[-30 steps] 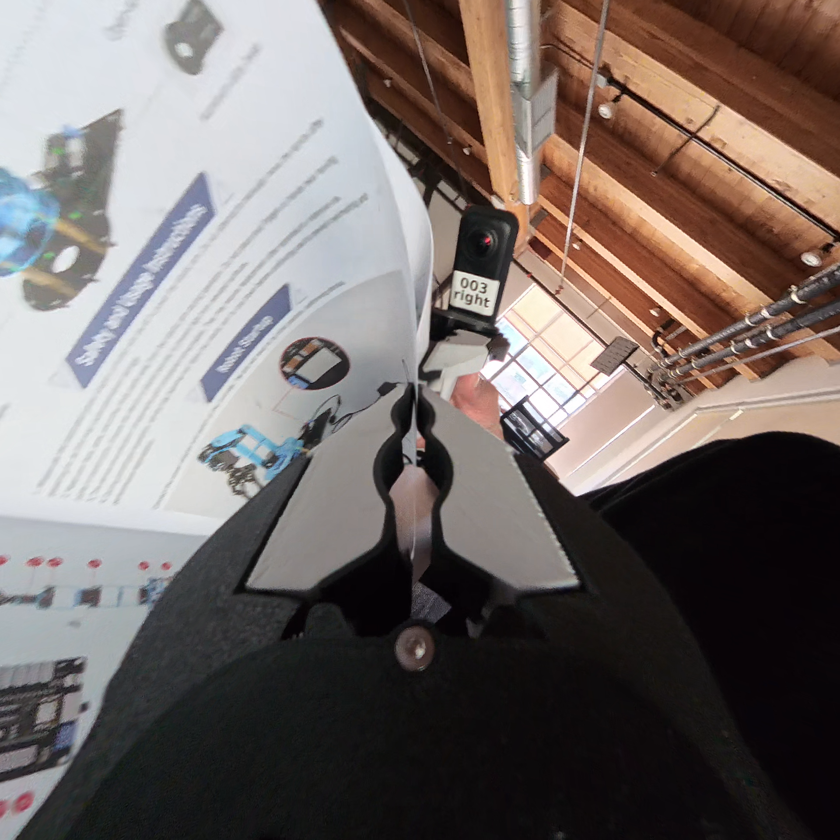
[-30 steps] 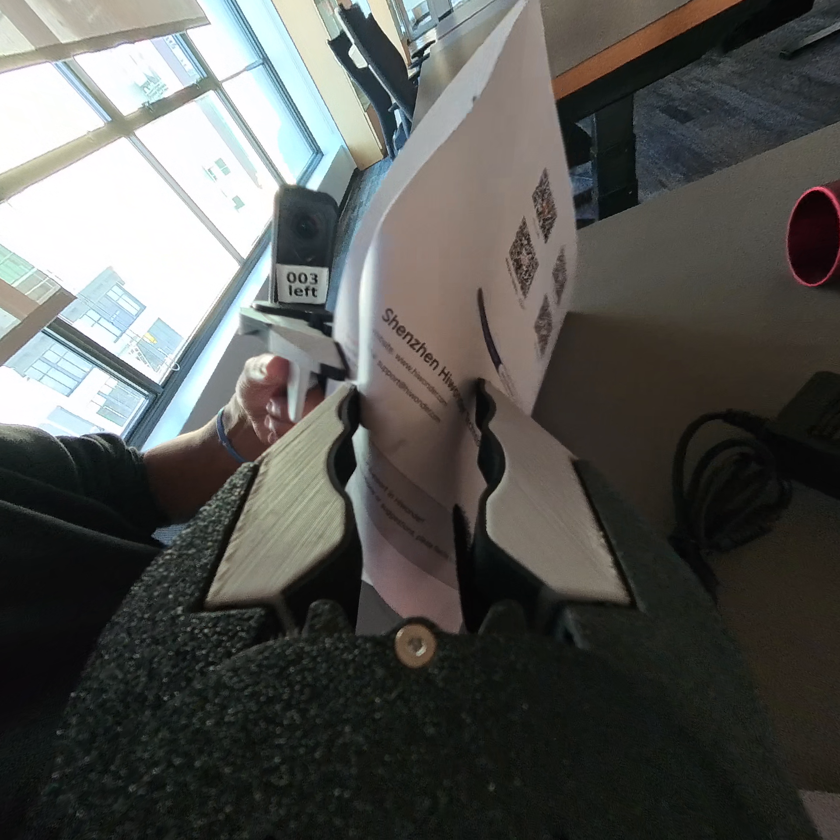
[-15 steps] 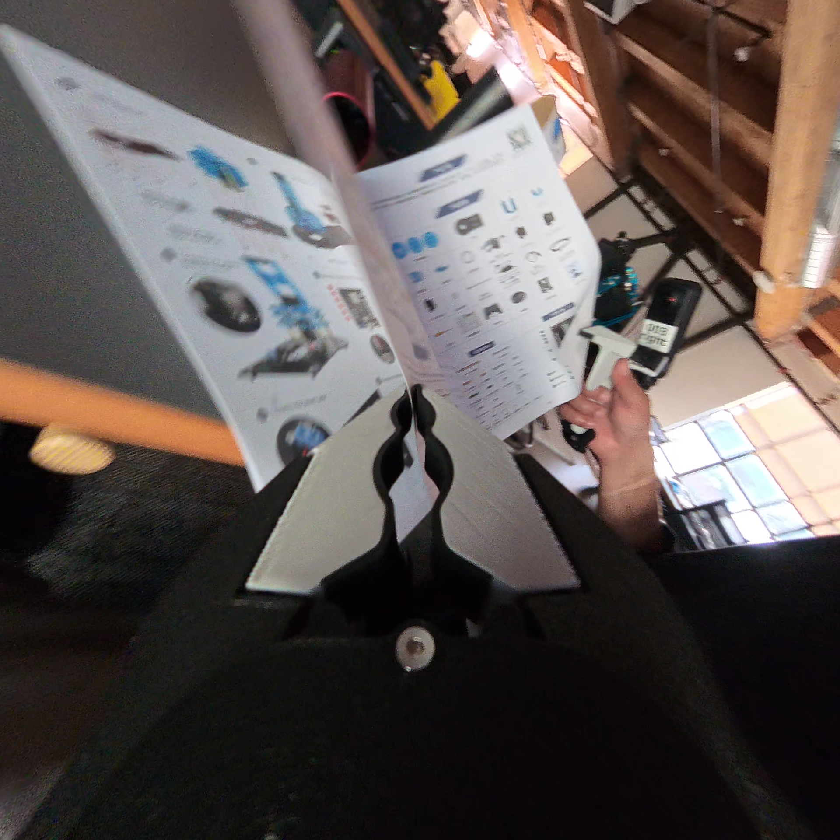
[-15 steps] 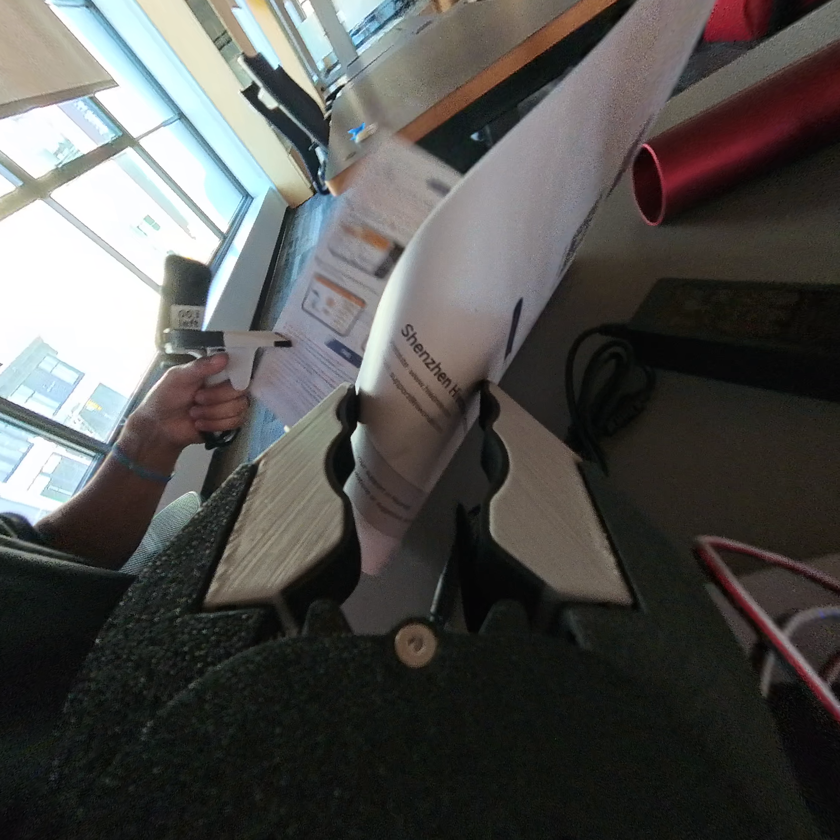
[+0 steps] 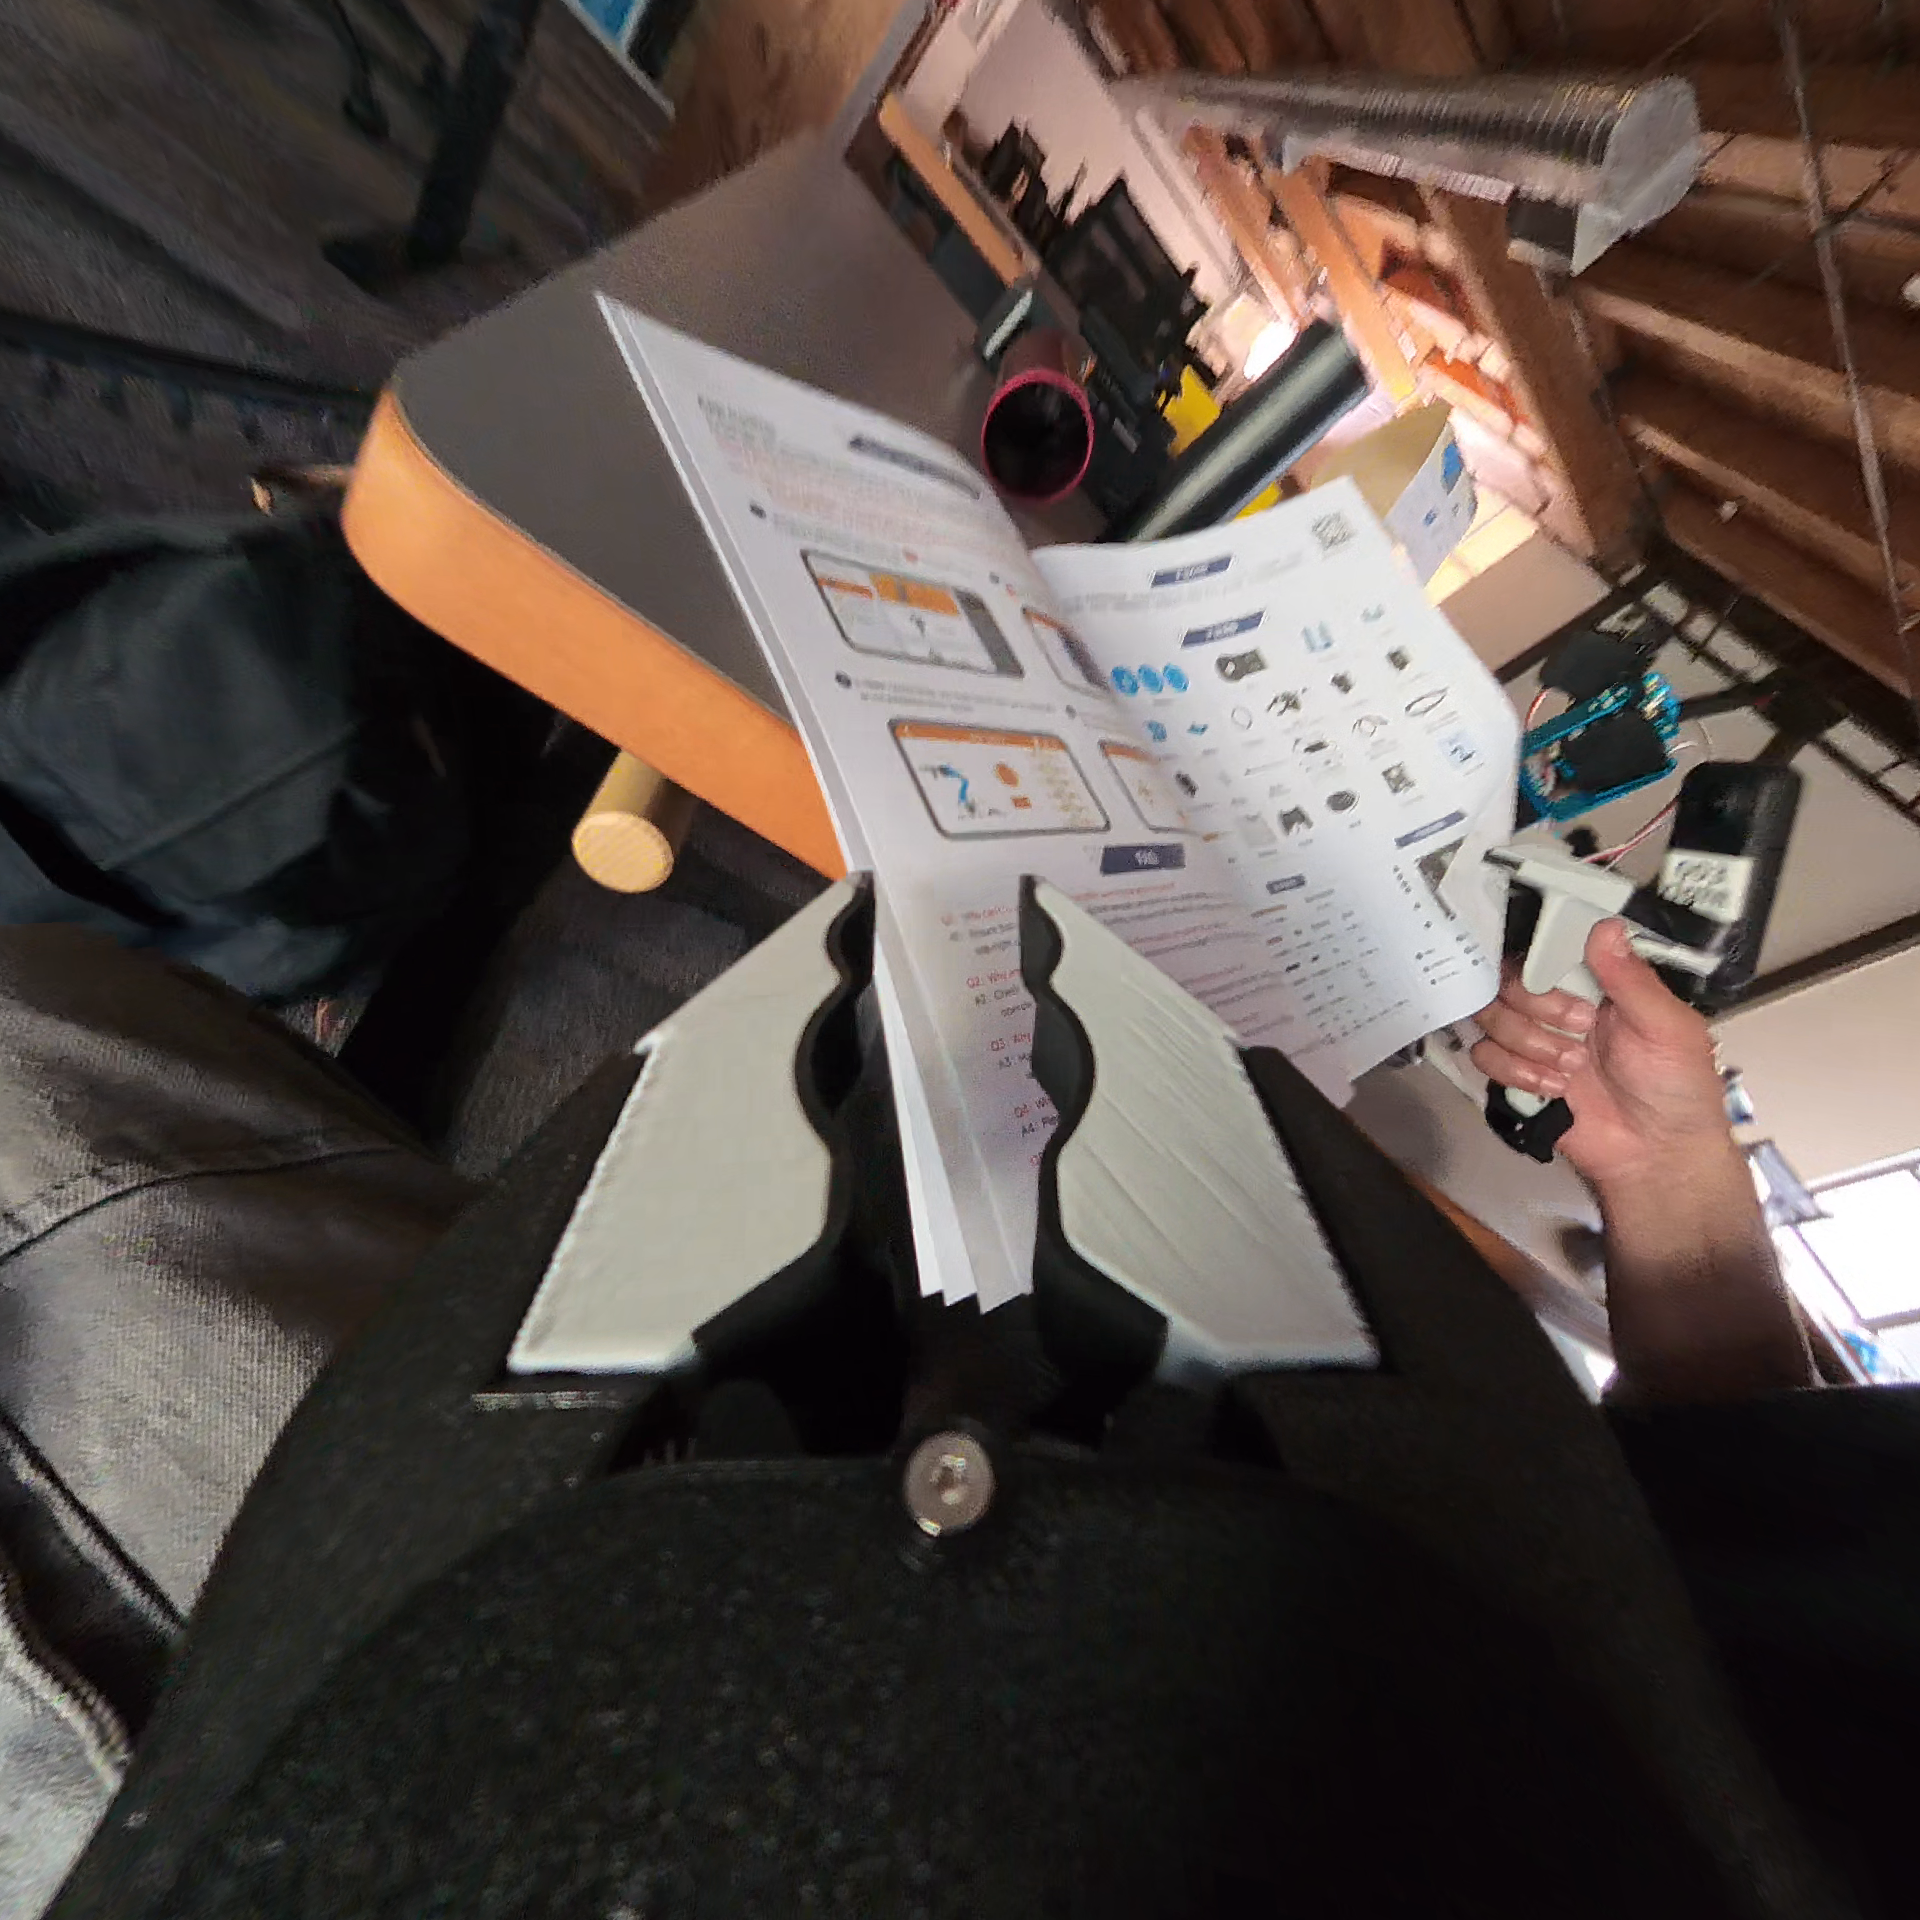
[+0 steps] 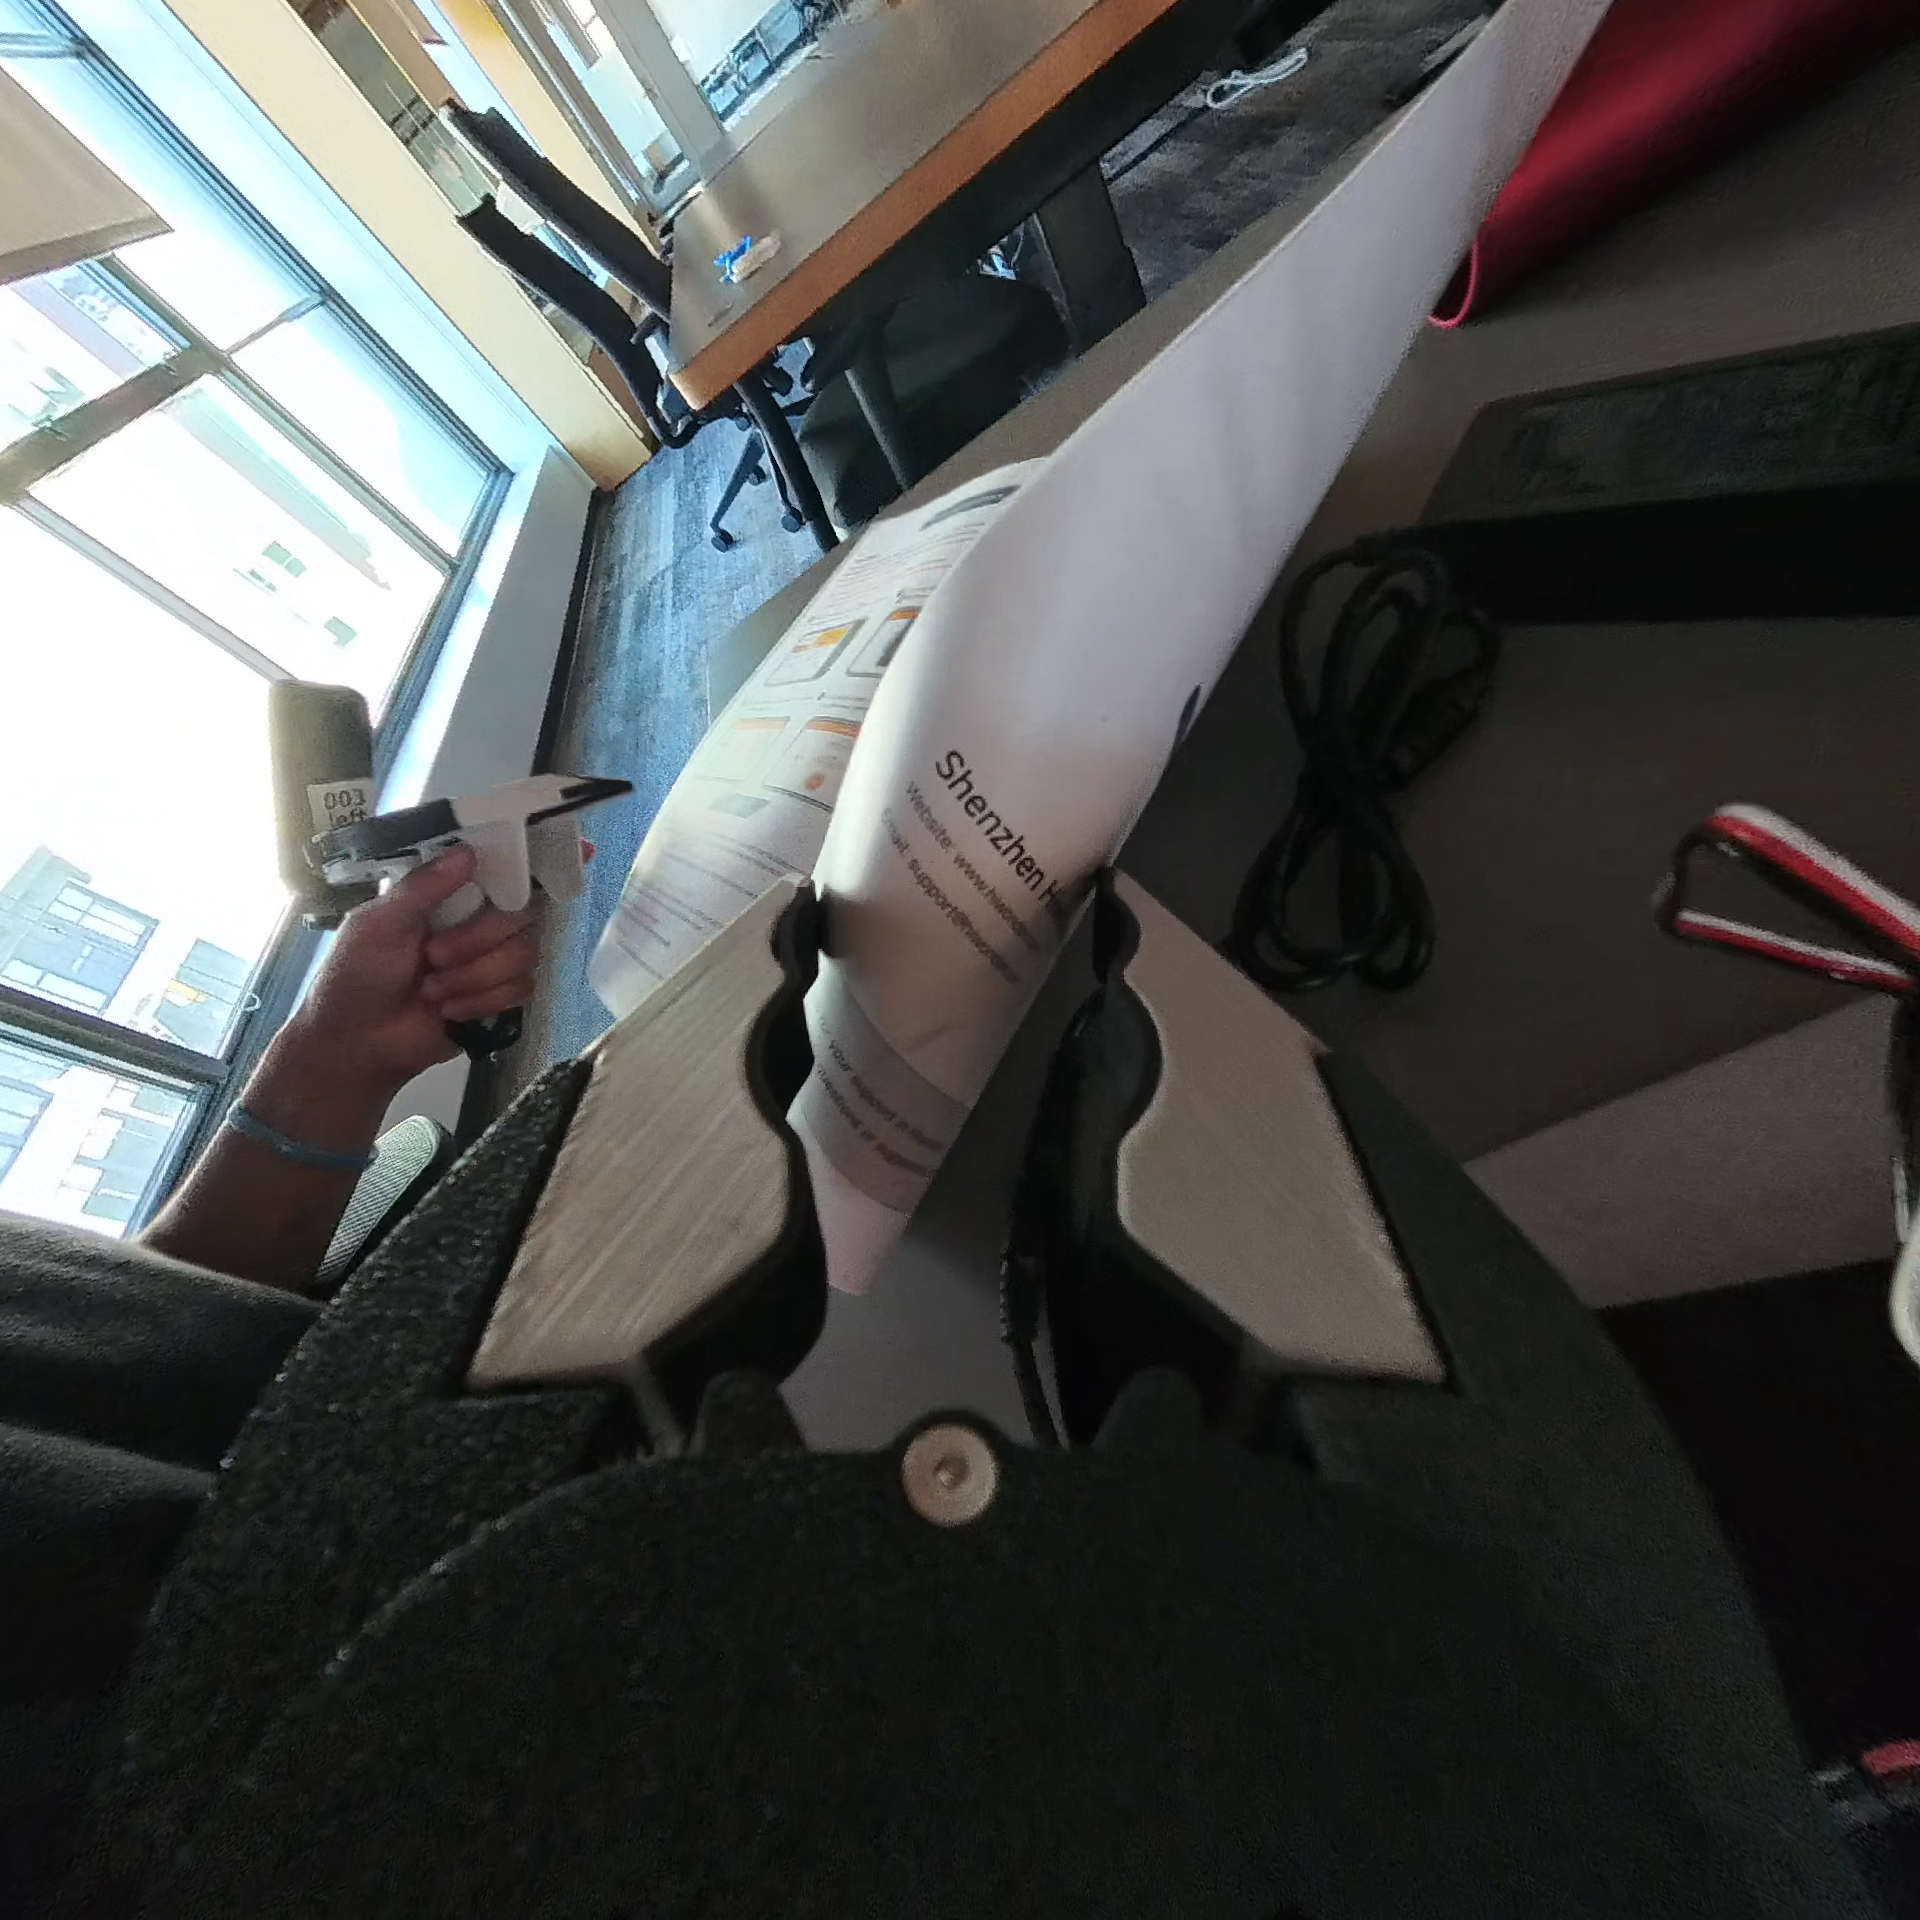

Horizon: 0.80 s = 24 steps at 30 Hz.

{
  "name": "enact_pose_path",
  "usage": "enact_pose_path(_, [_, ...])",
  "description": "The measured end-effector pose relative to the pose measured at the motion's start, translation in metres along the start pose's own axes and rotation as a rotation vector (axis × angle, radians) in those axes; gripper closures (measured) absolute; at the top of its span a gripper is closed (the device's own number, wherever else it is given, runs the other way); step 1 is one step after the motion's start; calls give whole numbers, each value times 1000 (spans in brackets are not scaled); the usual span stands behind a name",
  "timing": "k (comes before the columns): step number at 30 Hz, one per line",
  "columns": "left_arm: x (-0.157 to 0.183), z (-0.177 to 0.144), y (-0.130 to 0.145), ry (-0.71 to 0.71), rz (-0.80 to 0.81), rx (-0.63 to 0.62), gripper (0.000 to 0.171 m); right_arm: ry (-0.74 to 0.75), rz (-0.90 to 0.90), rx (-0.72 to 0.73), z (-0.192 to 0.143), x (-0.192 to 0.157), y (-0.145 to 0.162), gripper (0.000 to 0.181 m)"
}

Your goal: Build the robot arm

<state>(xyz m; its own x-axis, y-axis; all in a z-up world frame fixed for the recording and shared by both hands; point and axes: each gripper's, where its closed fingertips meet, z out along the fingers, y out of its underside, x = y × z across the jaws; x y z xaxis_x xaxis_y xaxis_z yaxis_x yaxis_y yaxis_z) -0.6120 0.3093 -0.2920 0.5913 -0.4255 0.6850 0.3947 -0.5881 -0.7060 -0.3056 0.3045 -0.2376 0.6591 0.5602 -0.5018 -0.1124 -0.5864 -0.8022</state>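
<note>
Left tongs (image 5: pixel 943 902) stood apart, the open booklet (image 5: pixel 1039 727) between them; right tongs (image 6: pixel 951 902) gaped around its cover above the desk (image 6: pixel 1558 987).

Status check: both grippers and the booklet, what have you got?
Left gripper open, stack of booklet pages between its fingers. Right gripper open around the curled back cover. Booklet spread open above the table; coiled black cable beside it.
</note>
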Motion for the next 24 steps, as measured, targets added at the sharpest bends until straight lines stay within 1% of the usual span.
enact_pose_path(2, [3,-10,-7,31,-16,75,142,-5,19,6,-1,1,2,130])
enact_pose_path(5, [5,-19,-7,79,-29,149,142,-18,43,3,-2,3,3,129])
enact_pose_path(6, [4,-19,-3,83,-31,141,142,-21,45,3,-2,3,3,129])
enact_pose_path(8, [0,-13,7,85,-52,80,132,-30,51,2,-2,3,3,129])
enact_pose_path(12, [-4,-1,31,93,-72,-50,121,-39,74,5,-2,5,3,128])
enact_pose_path(13, [-2,2,37,105,-83,-77,121,-41,78,6,-2,5,3,128])
enact_pose_path(15, [9,5,44,182,-137,-116,121,-45,81,6,-2,5,2,128])
enact_pose_path(17, [15,8,46,230,-189,-124,121,-44,77,4,-2,5,2,128])
enact_pose_path(19, [15,9,46,236,-208,-121,121,-43,73,0,-2,4,2,127])
enact_pose_path(24, [7,7,42,182,-179,-104,122,-43,40,-5,-2,-1,-1,127])
